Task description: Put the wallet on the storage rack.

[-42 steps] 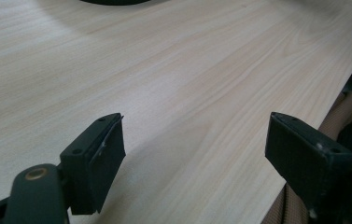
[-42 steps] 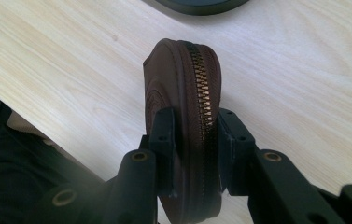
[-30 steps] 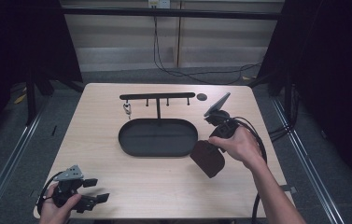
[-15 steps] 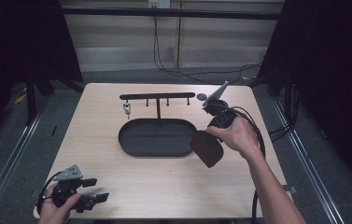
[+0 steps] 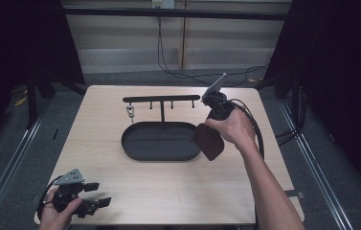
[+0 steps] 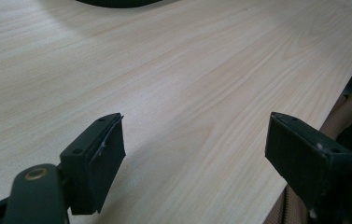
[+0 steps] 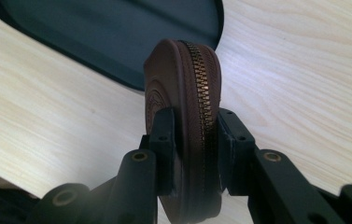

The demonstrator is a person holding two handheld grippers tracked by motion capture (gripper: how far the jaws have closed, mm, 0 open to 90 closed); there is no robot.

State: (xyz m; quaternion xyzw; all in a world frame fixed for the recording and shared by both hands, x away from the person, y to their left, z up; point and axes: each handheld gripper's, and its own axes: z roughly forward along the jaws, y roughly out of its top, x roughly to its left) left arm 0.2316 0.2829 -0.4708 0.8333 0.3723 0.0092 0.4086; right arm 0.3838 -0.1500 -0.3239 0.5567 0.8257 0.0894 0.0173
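The table (image 5: pixel 168 196) carries a black oval tray (image 5: pixel 161 141) near its middle, with a low hook rack (image 5: pixel 161 99) rising from the tray's far edge; one small metal ring (image 5: pixel 130 112) hangs from the rack's left end, the other hooks look bare. The tray looks meant as a catch-all, and it lies bare.

The right gripper (image 5: pixel 211 125) is clamped on a brown zipped pouch (image 5: pixel 208 141), which hangs in the air just beside the tray's right end, edge-on and upright. In the right gripper view the pads press both flat faces of the pouch (image 7: pixel 183 121) with the brass zipper (image 7: pixel 200 88) running up between them, a grip that keeps the soft case from swinging or folding. Judging by its place above the tray rim (image 7: pixel 117 77), it is likely bound for the tray.

The left gripper (image 5: pixel 89 196) rests at the table's near left corner, well apart, jaws wide and holding nothing, seemingly parked out of the way.
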